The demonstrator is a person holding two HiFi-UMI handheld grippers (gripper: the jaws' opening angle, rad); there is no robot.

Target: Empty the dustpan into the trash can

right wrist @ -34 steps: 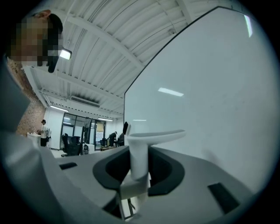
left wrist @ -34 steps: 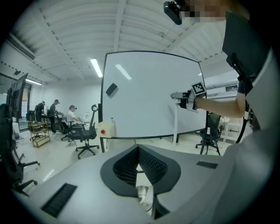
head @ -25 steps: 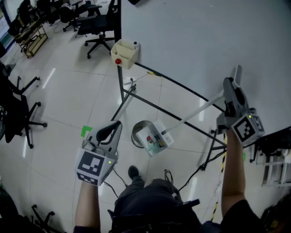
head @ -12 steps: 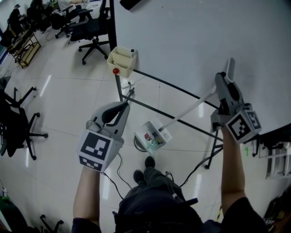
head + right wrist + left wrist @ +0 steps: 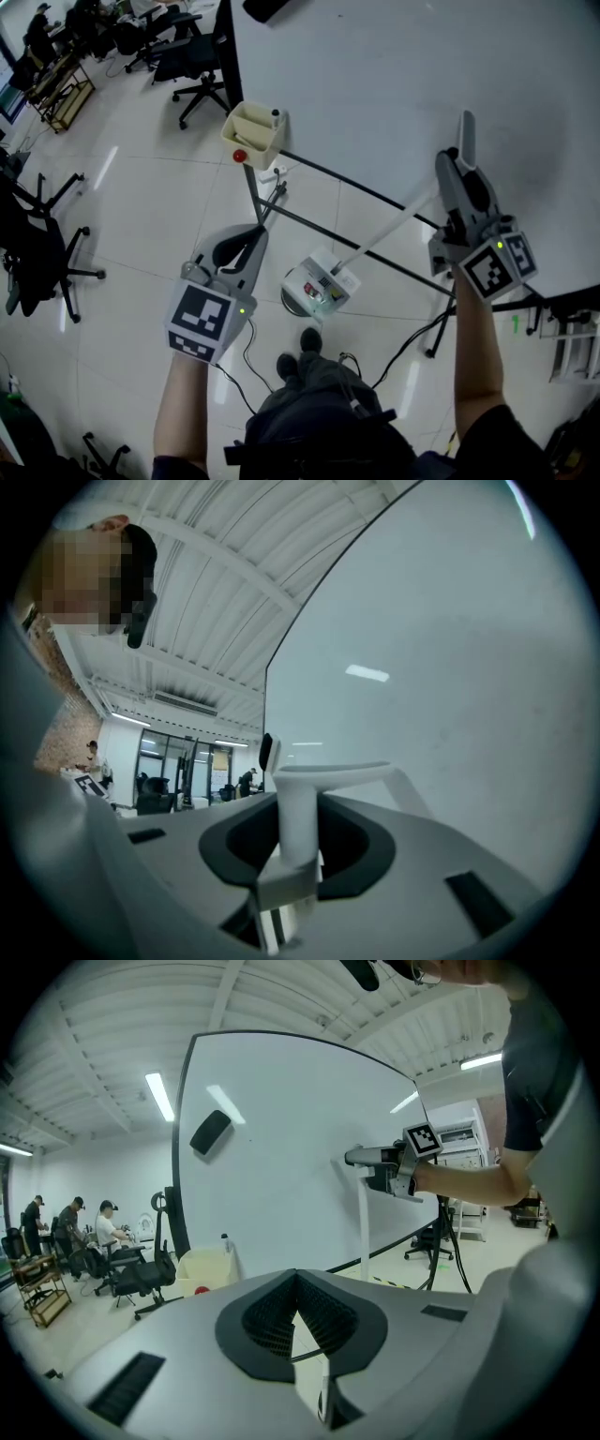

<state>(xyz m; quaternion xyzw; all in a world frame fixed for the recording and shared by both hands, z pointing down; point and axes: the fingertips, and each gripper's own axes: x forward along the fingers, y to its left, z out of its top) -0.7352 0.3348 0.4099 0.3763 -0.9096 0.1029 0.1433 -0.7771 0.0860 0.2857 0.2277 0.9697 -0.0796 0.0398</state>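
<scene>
The left claw (image 5: 246, 248) is pressed together with nothing between its jaws. In the left gripper view its dark ribbed pads (image 5: 272, 1321) meet at a point, and only the floor shows through the slit beneath them. It points up and to the right in the head view, towards the foot of the whiteboard stand (image 5: 258, 202). It touches nothing.

Just to the right of this claw's tips and a little lower stands the trash can (image 5: 287, 300), a round metal bin on the tiled floor (image 5: 141, 216). Only its left rim shows, because the dustpan (image 5: 323, 281) overlaps the rest from above. Whether the pan touches the rim cannot be told. The pan is white and boxy, and something red and green on it is too small to make out. It is near the left claw but apart from it.

From the pan a long white handle (image 5: 389, 232) slants up and to the right to the right claw (image 5: 457, 169), so the pan hangs well below and to the left of that claw. The right claw is pinching the handle near its top. In the right gripper view the white shaft (image 5: 297, 822) stands upright between the dark pads, with its bent top end just beyond the tips. The whiteboard (image 5: 394, 84) lies right behind this claw.
</scene>
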